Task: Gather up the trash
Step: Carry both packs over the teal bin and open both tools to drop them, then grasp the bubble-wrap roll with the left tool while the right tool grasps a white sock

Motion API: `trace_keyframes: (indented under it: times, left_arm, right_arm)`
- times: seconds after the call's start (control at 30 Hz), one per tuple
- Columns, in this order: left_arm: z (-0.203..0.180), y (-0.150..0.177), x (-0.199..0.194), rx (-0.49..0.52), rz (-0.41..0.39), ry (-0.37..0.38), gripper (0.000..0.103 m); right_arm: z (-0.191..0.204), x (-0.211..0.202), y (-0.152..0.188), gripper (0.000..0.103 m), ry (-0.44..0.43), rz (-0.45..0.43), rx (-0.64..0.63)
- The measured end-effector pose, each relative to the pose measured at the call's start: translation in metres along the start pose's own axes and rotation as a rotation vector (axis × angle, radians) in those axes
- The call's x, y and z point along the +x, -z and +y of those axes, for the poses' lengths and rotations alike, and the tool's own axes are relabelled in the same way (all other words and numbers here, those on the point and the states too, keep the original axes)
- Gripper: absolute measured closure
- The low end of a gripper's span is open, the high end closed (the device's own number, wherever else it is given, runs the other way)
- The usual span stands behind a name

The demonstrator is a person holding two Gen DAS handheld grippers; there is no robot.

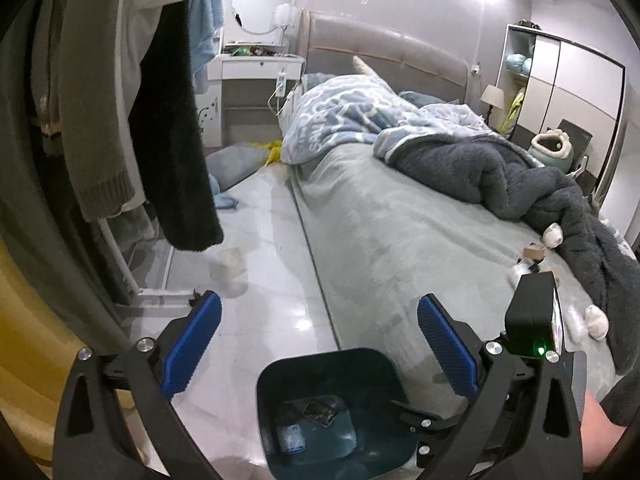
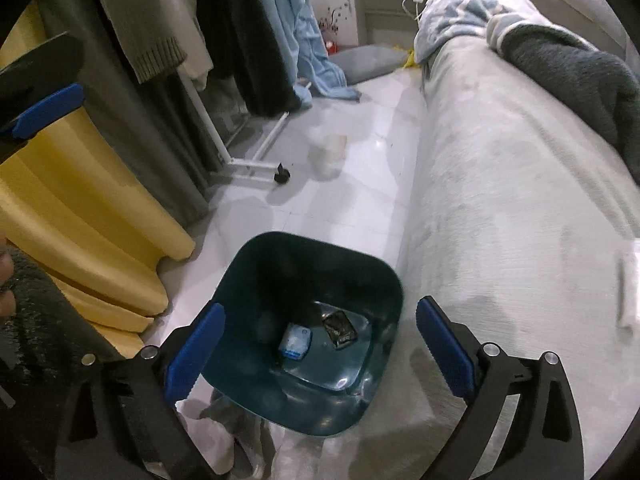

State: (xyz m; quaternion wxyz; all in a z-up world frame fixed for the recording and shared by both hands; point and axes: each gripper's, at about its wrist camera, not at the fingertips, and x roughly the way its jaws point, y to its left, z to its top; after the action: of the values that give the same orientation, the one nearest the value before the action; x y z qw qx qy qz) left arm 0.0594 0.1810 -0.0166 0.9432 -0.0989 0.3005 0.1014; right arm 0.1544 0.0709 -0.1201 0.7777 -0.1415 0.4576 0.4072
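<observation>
A dark teal trash bin (image 2: 384, 276) stands on the floor beside the bed; it also shows in the left wrist view (image 1: 280, 368). Inside lie a small blue-and-white packet (image 2: 295, 340) and a dark crumpled wrapper (image 2: 339, 327). My right gripper (image 2: 318, 344) is open and empty, right above the bin. My left gripper (image 1: 318, 344) is open and empty, higher above the bin. On the bed's right side lie white crumpled tissues (image 1: 554, 234), a brown piece (image 1: 535, 251) and another white wad (image 1: 596, 322). A clear plastic cup (image 2: 329, 151) lies on the floor.
A bed (image 1: 400, 220) with a grey sheet and piled blankets fills the right. A clothes rack (image 2: 240, 160) with hanging garments and a yellow curtain (image 2: 80, 200) stand at the left. White tiled floor (image 2: 360, 184) runs between. A grey pillow (image 1: 236, 162) lies far back.
</observation>
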Motion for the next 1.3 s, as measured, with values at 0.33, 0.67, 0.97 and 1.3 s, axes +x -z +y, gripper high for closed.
trace_keyframes:
  times: [0.33,0.67,0.97,1.3]
  left_arm:
    - [-0.053,-0.008,0.002,0.07,-0.025,0.063,0.003]
    - [-0.099,-0.009,0.009,0.11,-0.019,0.126,0.003]
    - [-0.131,-0.007,0.017,0.133,-0.003,0.16,0.003]
    - [-0.162,-0.004,0.027,0.159,0.023,0.199,0.003]
  right_arm:
    - [-0.023,-0.046,0.012,0.005,0.046,-0.11,-0.016]
    - [-0.057,-0.084,0.033,0.005,0.107,-0.178,0.009]
    - [-0.092,-0.115,0.05,0.005,0.172,-0.225,0.056]
    - [-0.12,-0.138,0.071,0.005,0.23,-0.25,0.078]
